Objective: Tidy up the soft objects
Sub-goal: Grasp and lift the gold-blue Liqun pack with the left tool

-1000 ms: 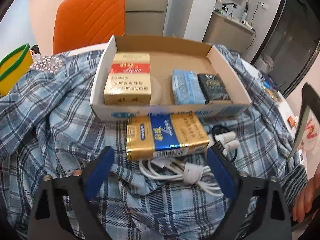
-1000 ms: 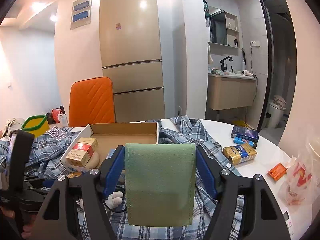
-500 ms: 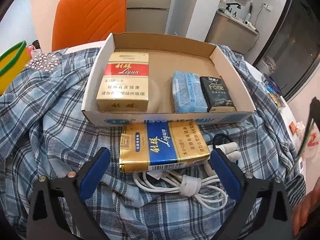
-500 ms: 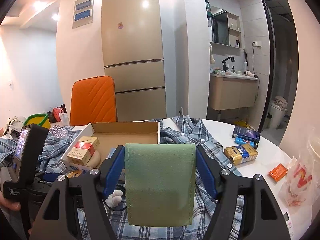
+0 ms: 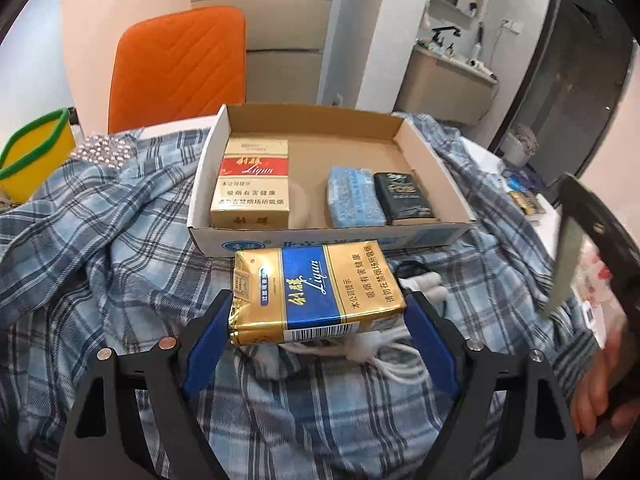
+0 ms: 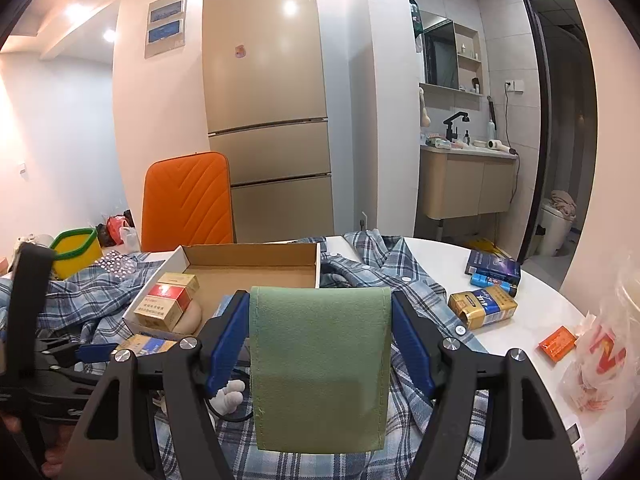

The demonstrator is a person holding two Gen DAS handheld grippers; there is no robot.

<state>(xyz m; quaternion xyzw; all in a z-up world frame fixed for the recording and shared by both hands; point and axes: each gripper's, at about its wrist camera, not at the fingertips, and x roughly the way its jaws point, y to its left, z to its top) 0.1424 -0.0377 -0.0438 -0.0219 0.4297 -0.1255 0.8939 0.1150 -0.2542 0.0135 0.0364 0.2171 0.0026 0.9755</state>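
My left gripper [image 5: 316, 336] is shut on a gold and blue cigarette pack [image 5: 316, 292] and holds it just in front of the cardboard box [image 5: 436, 152], above a coil of white cable [image 5: 384, 360]. The box holds a red and gold pack [image 5: 252, 184], a blue tissue pack [image 5: 352, 196] and a black pack [image 5: 404, 196]. My right gripper [image 6: 320, 340] is shut on a folded green cloth [image 6: 320, 364] that hangs down between its fingers, above the blue plaid shirt [image 6: 400, 280]. The left gripper [image 6: 92, 350] also shows at the left of the right wrist view.
The plaid shirt [image 5: 100, 248] covers most of the white table [image 6: 532, 312]. On the table's right lie another gold pack [image 6: 482, 306], a dark blue box [image 6: 494, 268], an orange packet [image 6: 558, 343] and a plastic bag [image 6: 604, 356]. An orange chair [image 5: 180, 72] and a yellow bin [image 5: 36, 152] stand behind.
My left gripper has closed on the gold and blue pack and lifted it off the shirt. My right gripper has stayed in place with the green cloth.
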